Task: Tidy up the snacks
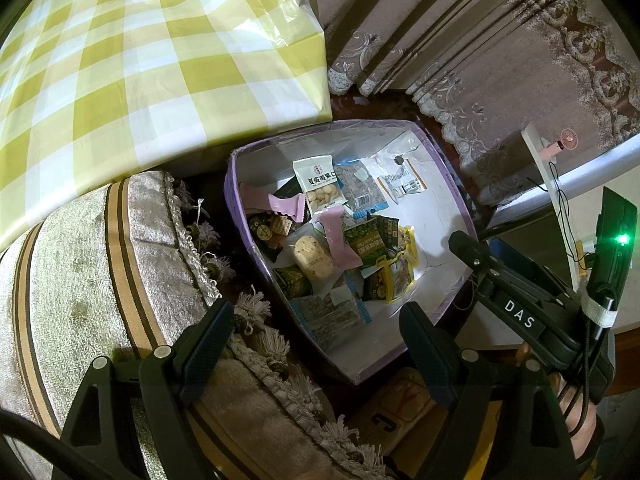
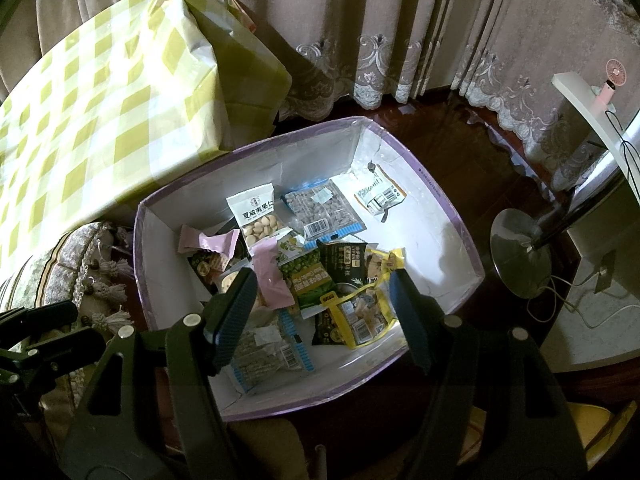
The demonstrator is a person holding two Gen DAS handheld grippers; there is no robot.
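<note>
The snacks lie in a loose heap inside a white box (image 2: pixel 448 216) with a purple rim, set on the dark floor just beside the bench (image 2: pixel 100 92) with its yellow check cloth. Both tongs hang above the box, spread wide and holding nothing: the right tongs (image 2: pixel 320 308) over the near part of the pile, the left tongs (image 1: pixel 316 340) over the near left rim, next to a tasselled cushion (image 1: pixel 100 260).

These are small sealed packets, light, crinkly and likely slippery; the biscuit ones look crushable. The green packet (image 2: pixel 306 280) on top seems easiest: pinch a crimped end seam rather than the puffy middle. The white nut packet (image 2: pixel 258 216) lies farther off, its top seam free.
</note>
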